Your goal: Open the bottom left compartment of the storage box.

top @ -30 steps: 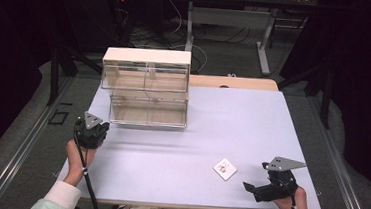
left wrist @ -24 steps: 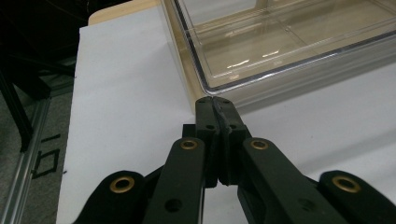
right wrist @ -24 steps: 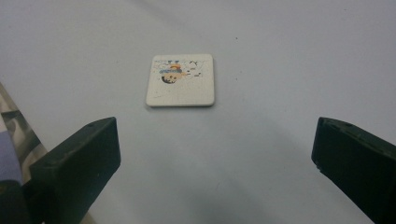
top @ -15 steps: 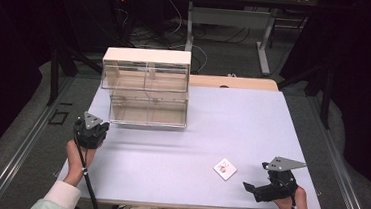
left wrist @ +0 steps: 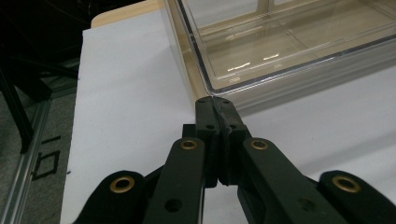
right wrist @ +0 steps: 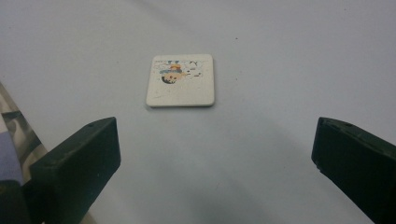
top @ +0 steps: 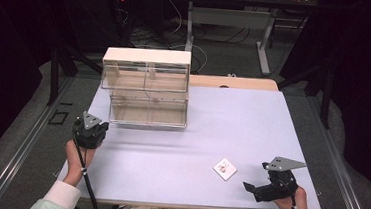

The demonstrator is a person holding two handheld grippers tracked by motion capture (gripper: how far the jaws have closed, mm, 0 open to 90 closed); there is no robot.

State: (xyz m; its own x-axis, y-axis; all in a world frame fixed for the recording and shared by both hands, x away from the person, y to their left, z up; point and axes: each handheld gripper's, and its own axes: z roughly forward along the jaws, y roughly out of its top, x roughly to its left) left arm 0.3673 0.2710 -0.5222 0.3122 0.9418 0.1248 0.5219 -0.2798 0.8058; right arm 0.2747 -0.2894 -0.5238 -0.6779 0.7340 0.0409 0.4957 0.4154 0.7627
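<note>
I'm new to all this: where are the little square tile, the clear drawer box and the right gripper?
tile (right wrist: 180, 80), right gripper view, middle of its face
drawer box (top: 145, 87), high view, clear front
right gripper (top: 258, 188), high view, between its tips

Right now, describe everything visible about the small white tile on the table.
The small white tile is a flat square with rounded corners and a small colourful cartoon print on top. It looks hard and matte, slightly speckled. It lies flat on the pale table, near the front right, just ahead of the open right hand-held gripper. Nothing else touches it.
</note>
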